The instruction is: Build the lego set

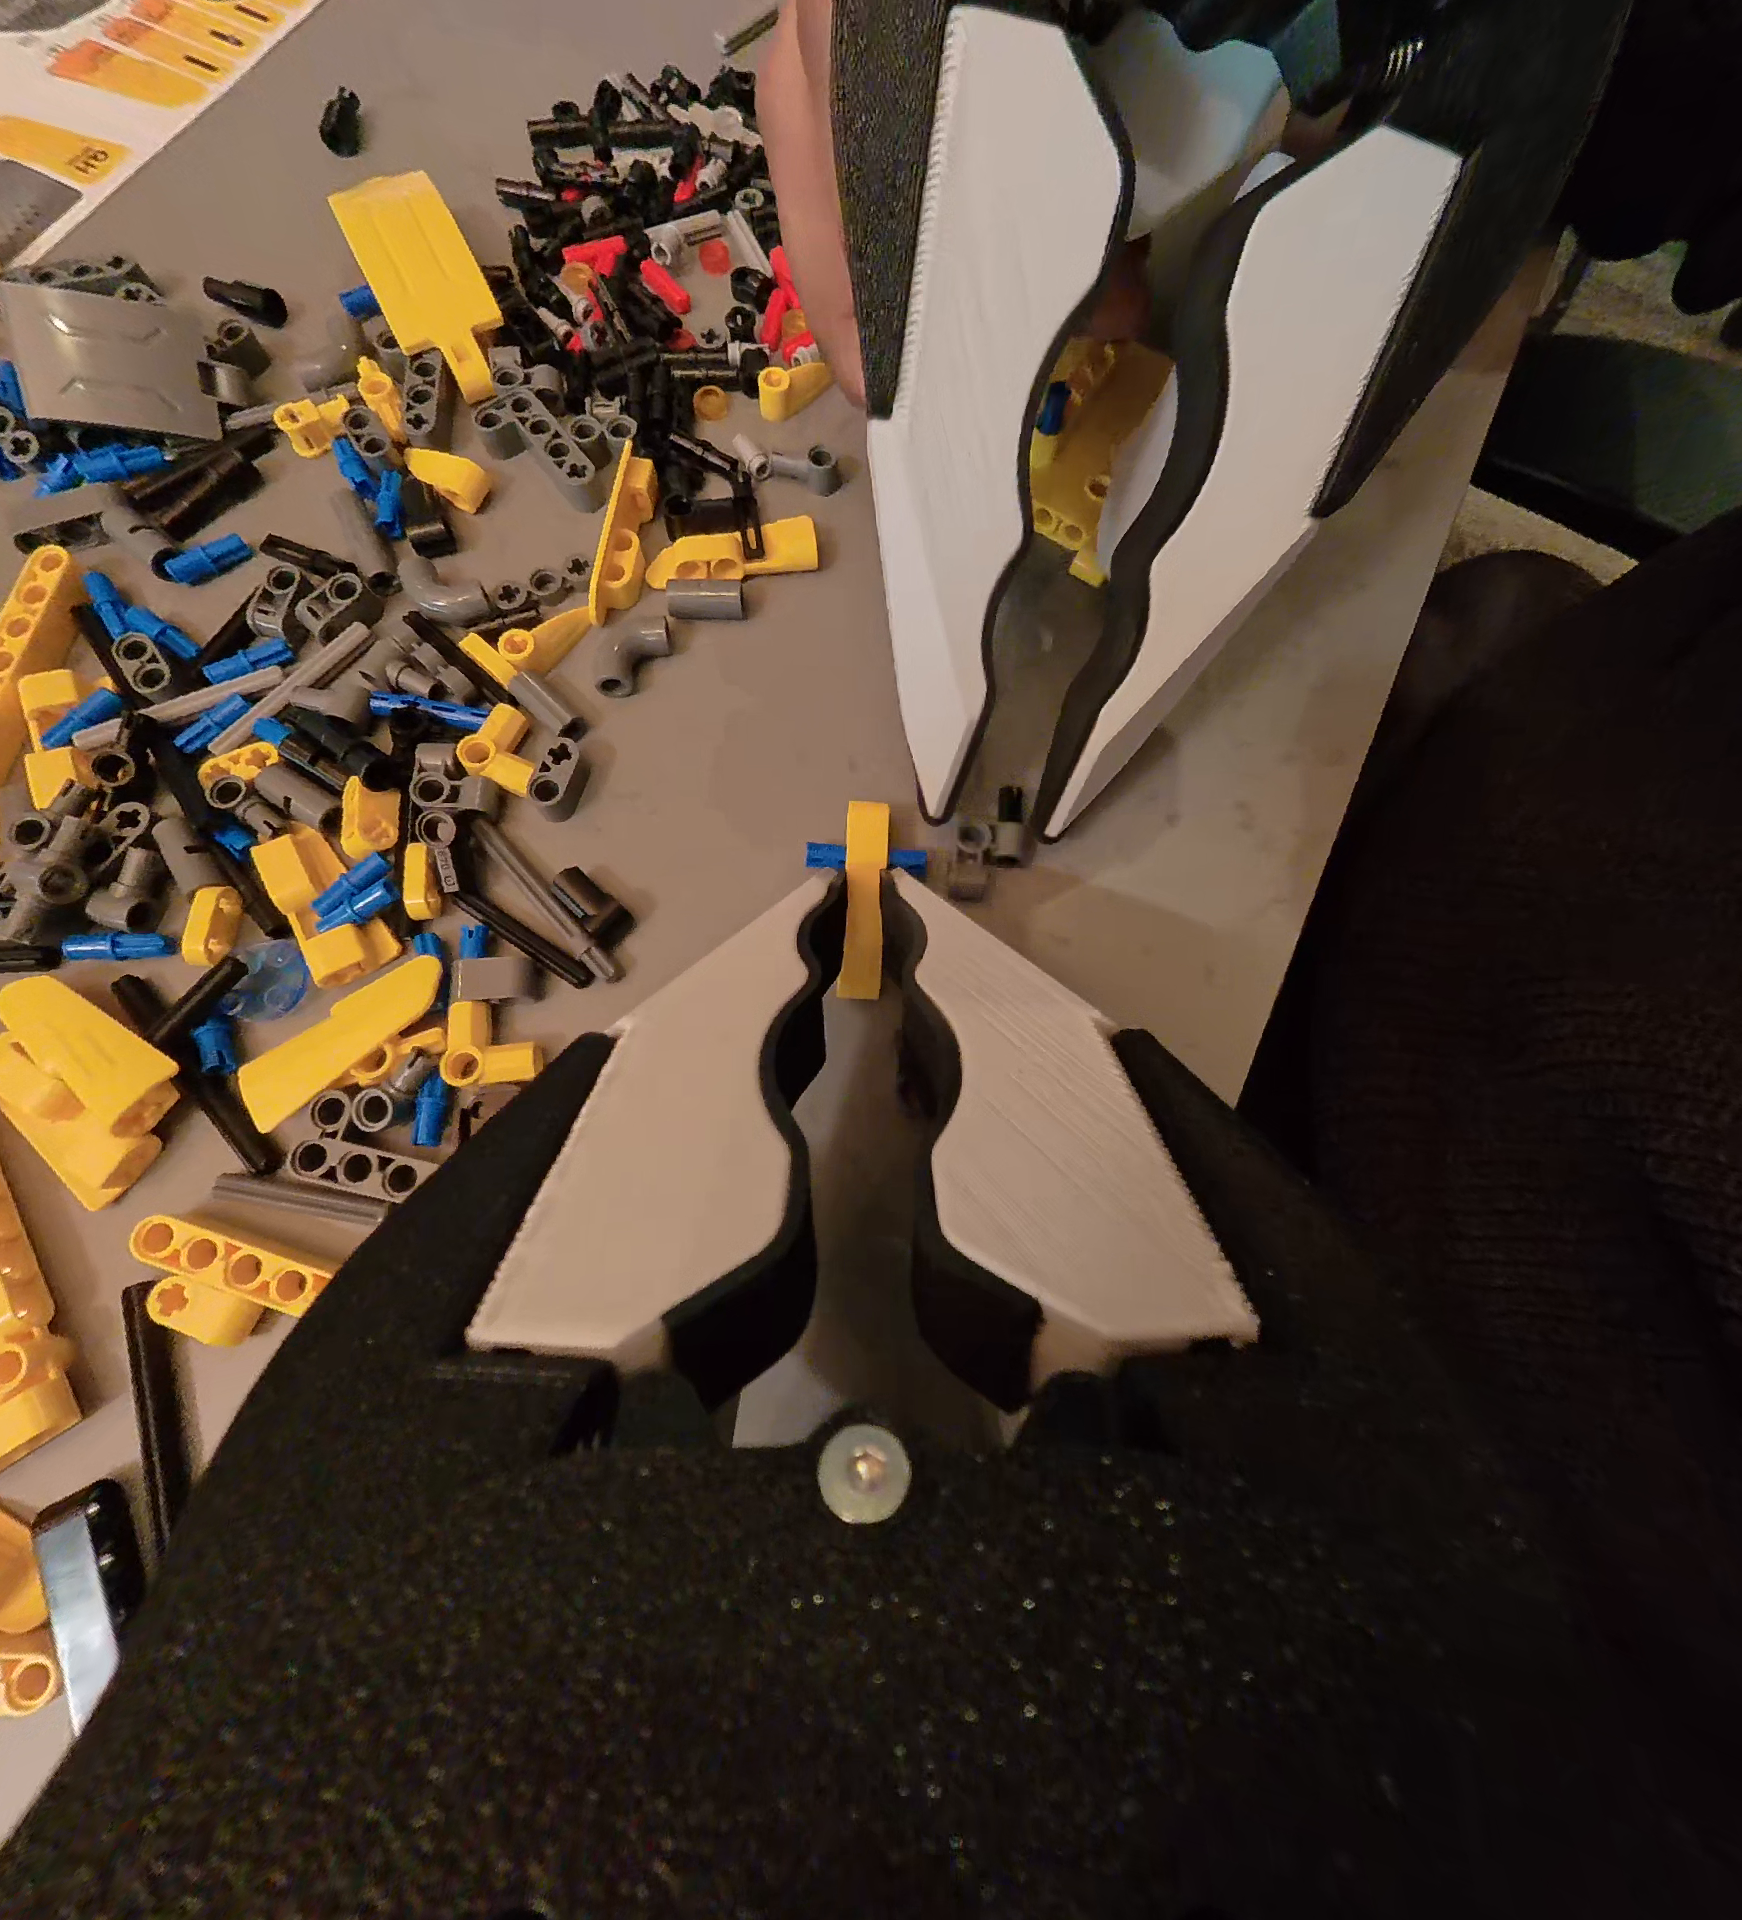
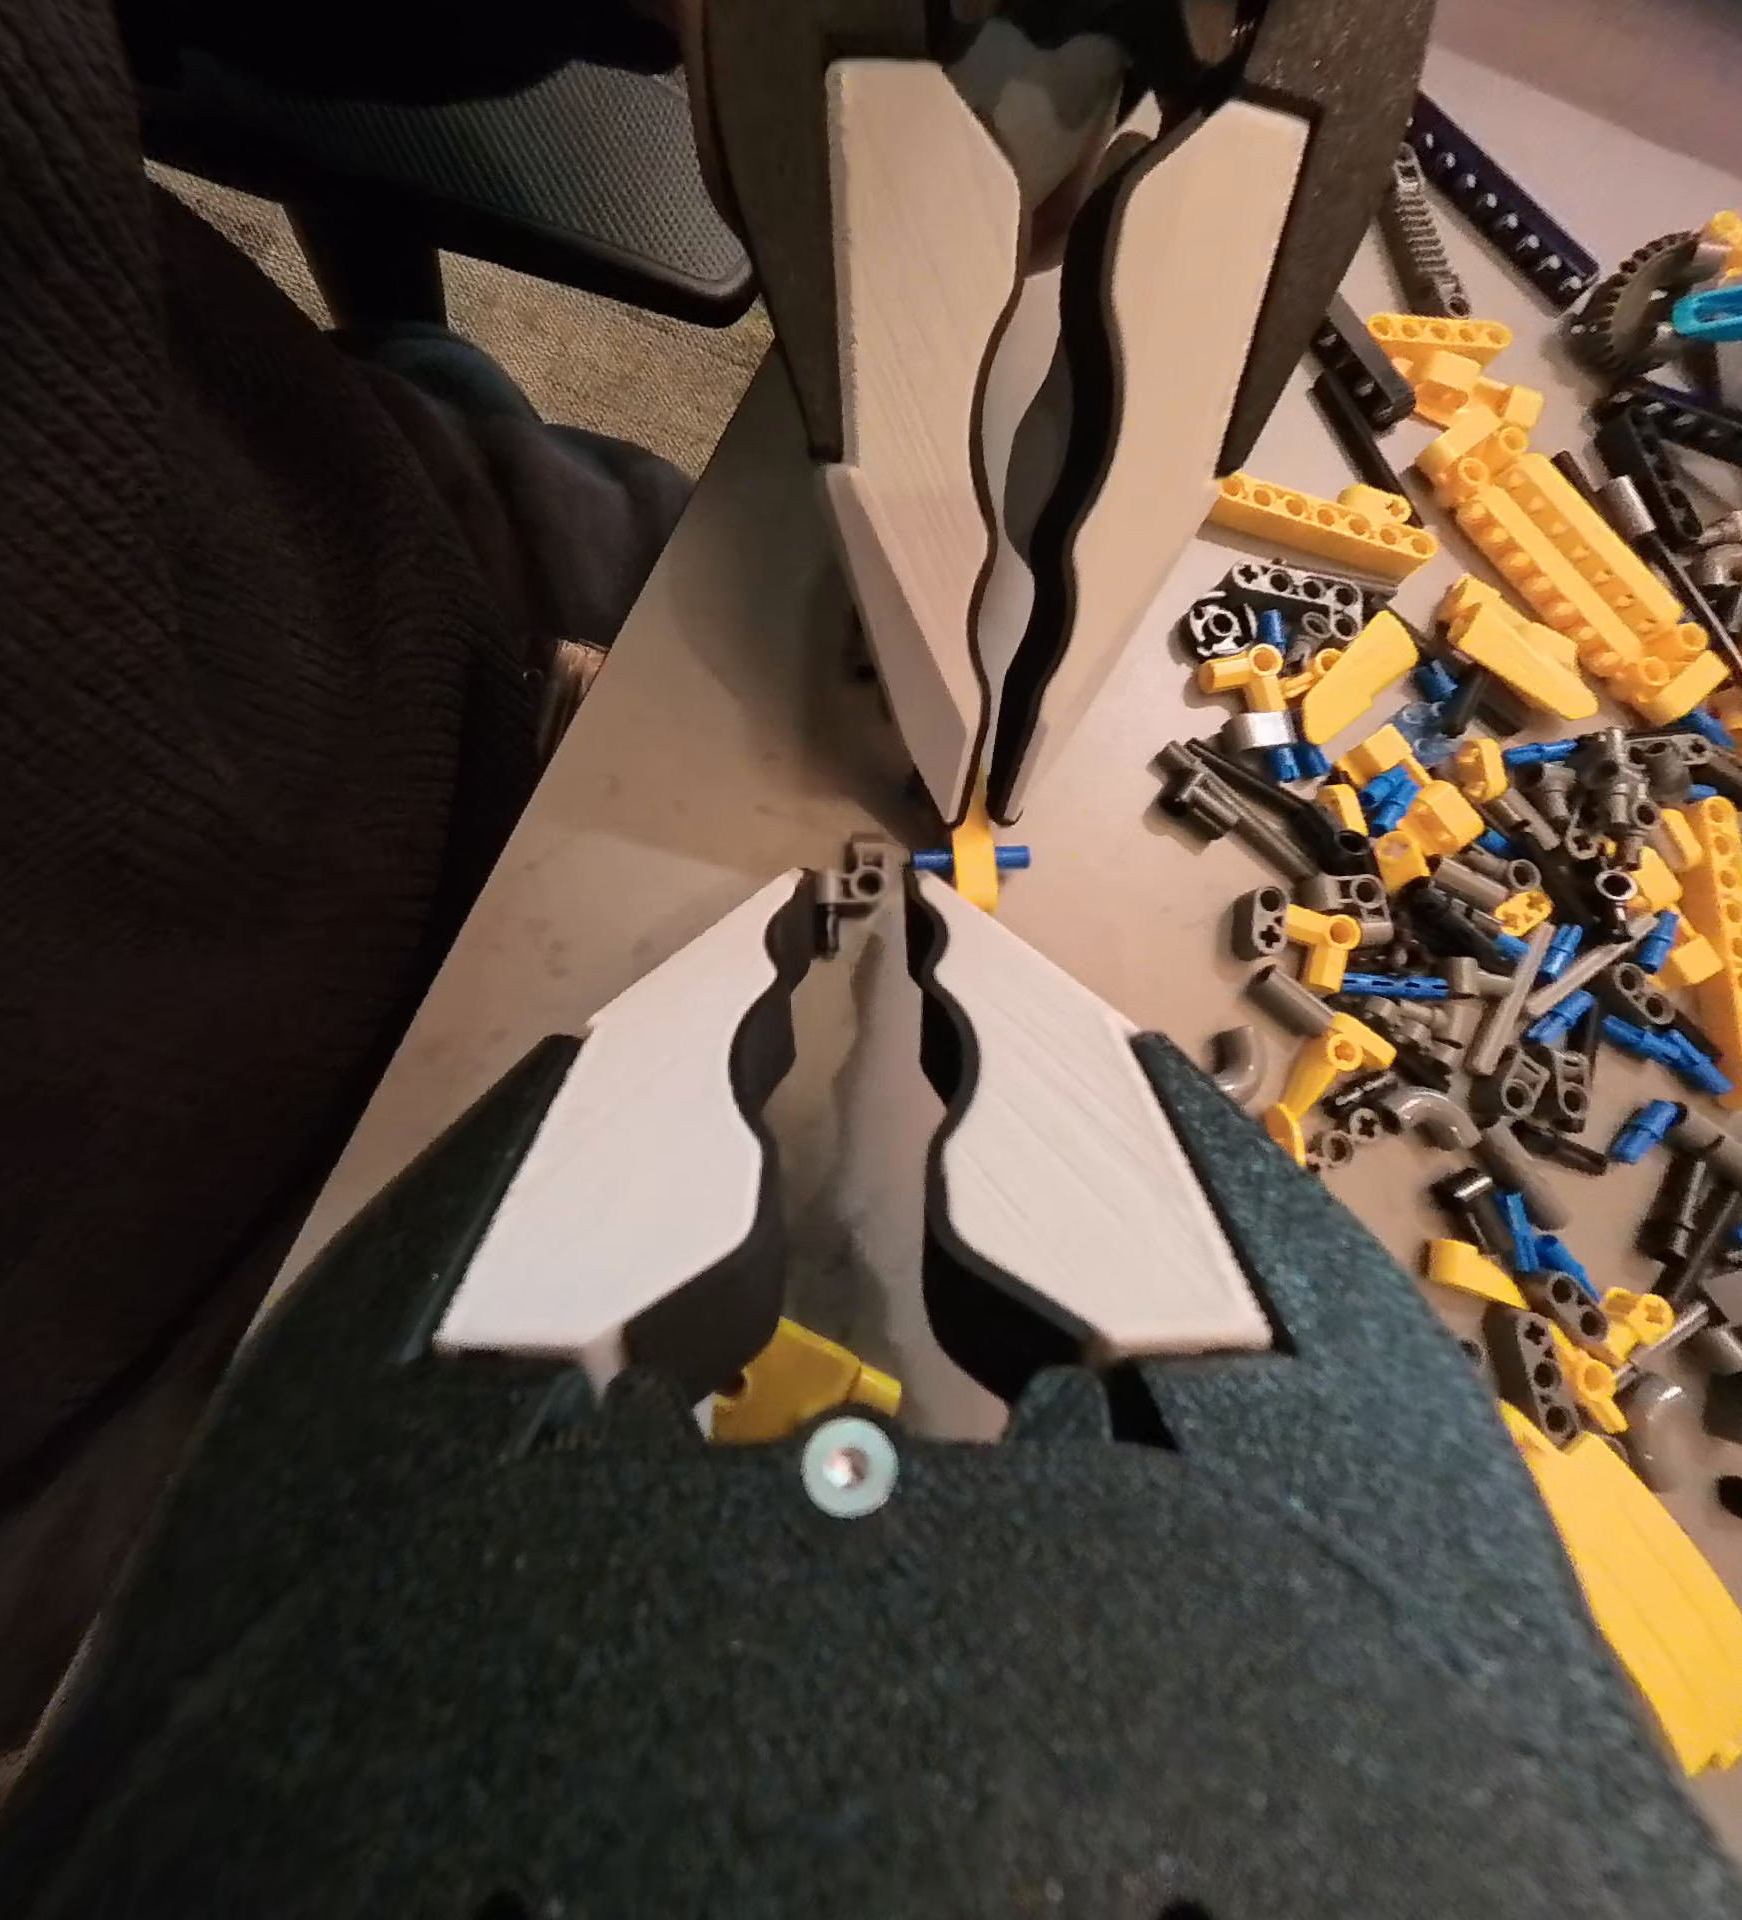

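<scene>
On the grey table (image 1: 742, 748) beside scattered bricks (image 1: 254, 675), left gripper (image 1: 859, 883) grasps a yellow connector (image 1: 862, 914); right gripper (image 2: 856, 894) pinches a grey connector (image 2: 862, 883).

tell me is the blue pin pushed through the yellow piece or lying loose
Pushed through: the blue pin sticks out on both sides of the yellow piece, which the left claw pinches between its tips.

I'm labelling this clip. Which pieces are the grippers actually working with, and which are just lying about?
In hand:
left gripper shut on yellow connector with blue pin
right gripper shut on grey connector

Lying about:
loose brick pile
instruction sheet
grey table
</scene>
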`<state>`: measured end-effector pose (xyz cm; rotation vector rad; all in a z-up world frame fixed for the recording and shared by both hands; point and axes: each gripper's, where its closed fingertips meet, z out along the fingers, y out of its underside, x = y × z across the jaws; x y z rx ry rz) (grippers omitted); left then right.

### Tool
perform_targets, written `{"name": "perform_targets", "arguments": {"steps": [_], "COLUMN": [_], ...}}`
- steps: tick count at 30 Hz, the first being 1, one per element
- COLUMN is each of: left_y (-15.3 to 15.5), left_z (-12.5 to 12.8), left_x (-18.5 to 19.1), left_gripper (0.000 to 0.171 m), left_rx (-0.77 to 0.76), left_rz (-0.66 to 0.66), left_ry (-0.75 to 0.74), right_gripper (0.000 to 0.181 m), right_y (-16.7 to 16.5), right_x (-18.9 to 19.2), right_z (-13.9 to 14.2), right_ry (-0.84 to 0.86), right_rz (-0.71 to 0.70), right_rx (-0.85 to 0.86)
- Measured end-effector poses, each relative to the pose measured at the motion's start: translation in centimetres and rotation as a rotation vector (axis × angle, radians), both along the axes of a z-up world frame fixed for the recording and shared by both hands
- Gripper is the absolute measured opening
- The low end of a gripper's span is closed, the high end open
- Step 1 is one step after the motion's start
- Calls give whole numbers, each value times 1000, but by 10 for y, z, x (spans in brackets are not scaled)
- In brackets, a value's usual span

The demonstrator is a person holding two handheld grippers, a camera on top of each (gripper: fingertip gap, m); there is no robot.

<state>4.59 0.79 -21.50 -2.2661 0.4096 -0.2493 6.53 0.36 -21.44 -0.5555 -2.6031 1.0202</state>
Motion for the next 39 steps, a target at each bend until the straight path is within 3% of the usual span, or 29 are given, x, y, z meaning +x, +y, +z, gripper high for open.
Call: {"name": "perform_targets", "arguments": {"steps": [13, 18, 22, 39], "left_y": [-2, -6, -12, -4], "left_z": [3, 17, 5, -3], "left_x": [0, 4, 5, 3], "left_gripper": [1, 19, 24, 8], "left_rx": [6, 60, 21, -41], "left_rz": [18, 91, 155, 189], "left_ry": [-25, -136, -76, -41], "right_gripper": [22, 22, 22, 7], "right_y": [4, 0, 0, 13], "right_x": [1, 3, 4, 0], "right_z": [-2, -2, -7, -6], "right_ry": [3, -2, -12, 38], "right_rz": [-9, 9, 14, 5], "right_rx": [12, -3, 16, 68]}}
